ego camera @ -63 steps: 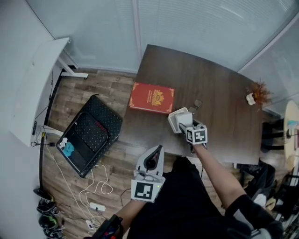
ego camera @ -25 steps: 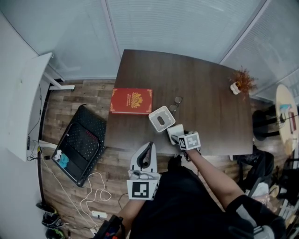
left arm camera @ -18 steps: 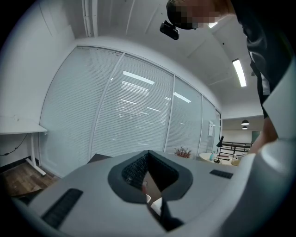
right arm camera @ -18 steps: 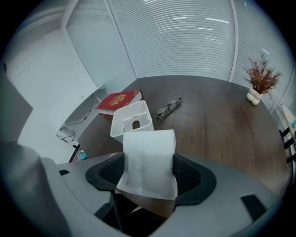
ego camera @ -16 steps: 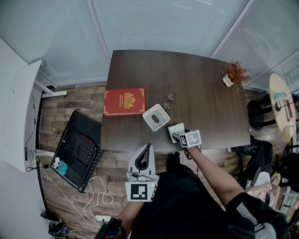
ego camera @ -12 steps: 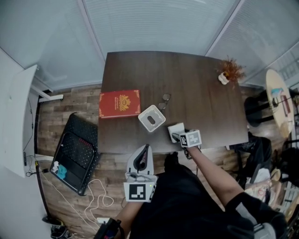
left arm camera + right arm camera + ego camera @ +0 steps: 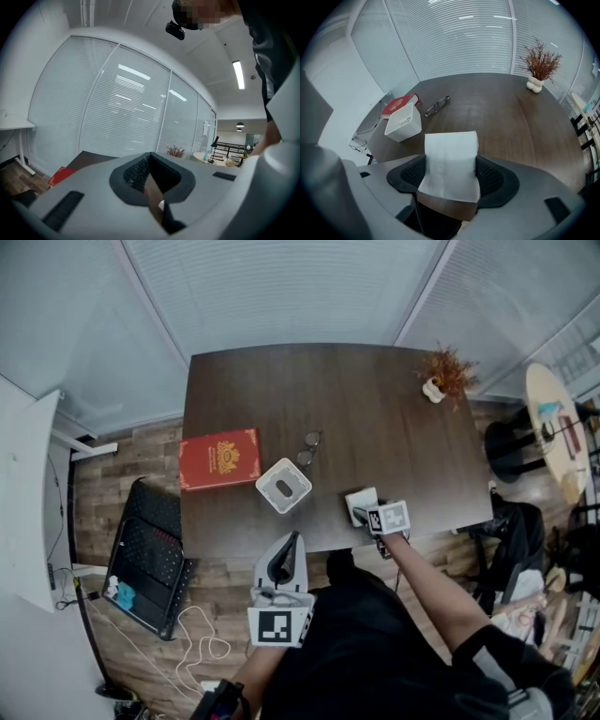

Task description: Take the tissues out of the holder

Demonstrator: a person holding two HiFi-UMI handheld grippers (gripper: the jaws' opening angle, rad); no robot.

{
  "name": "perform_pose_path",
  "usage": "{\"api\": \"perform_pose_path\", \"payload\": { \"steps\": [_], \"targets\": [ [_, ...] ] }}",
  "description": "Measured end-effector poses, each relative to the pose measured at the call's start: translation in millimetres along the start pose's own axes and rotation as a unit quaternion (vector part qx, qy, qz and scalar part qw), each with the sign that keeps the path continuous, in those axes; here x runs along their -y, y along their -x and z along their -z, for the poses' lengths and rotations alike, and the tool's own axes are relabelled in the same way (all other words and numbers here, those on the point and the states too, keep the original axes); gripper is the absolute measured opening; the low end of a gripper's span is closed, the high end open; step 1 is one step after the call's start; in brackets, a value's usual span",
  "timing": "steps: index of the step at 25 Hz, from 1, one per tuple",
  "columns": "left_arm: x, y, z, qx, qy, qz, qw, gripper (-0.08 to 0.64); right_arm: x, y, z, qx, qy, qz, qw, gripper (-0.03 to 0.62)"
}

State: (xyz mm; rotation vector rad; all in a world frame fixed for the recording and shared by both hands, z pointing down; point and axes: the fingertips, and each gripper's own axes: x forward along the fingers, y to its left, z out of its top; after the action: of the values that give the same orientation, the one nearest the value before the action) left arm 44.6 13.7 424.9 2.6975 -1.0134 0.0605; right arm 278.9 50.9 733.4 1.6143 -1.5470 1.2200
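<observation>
The white tissue holder (image 7: 283, 485) stands on the dark table (image 7: 375, 418) near its front left, slot facing up; it also shows in the right gripper view as a white box (image 7: 403, 123). My right gripper (image 7: 361, 512) hovers at the table's front edge, right of the holder, shut on a folded white stack of tissues (image 7: 451, 161) that stands up between its pads. The tissues (image 7: 360, 502) are clear of the holder. My left gripper (image 7: 286, 559) hangs off the table near the person's body, shut and empty, jaws pointing up toward the blinds.
A red book (image 7: 217, 459) lies at the table's left edge, with a pair of glasses (image 7: 307, 448) just behind the holder. A small vase of dried twigs (image 7: 441, 376) stands at the far right corner. A black chair (image 7: 141, 549) sits on the floor to the left.
My right gripper has drawn the tissues out of the holder and pulled them back to the table's front edge. The head view has swung, and the left gripper has stayed low.
</observation>
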Motion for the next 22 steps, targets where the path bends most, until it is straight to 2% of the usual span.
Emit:
{"api": "perform_pose_path", "payload": {
  "steps": [6,8,16,22],
  "targets": [
    [25,-28,0,0.002,0.009,0.014,0.9999,-0.003,35,-9,-1,0.0,-0.024,-0.019,1.0,0.341],
    [33,-37,1,0.002,0.007,0.016,0.9999,-0.003,48,-4,-10,0.003,-0.022,-0.011,1.0,0.341],
    [56,-70,9,-0.011,0.007,0.002,0.9999,-0.003,95,2,-52,0.016,-0.009,-0.002,1.0,0.341],
    [68,-100,4,0.007,0.008,-0.015,0.9998,-0.003,123,-2,-72,0.021,0.001,-0.01,1.0,0.341]
  ]
}}
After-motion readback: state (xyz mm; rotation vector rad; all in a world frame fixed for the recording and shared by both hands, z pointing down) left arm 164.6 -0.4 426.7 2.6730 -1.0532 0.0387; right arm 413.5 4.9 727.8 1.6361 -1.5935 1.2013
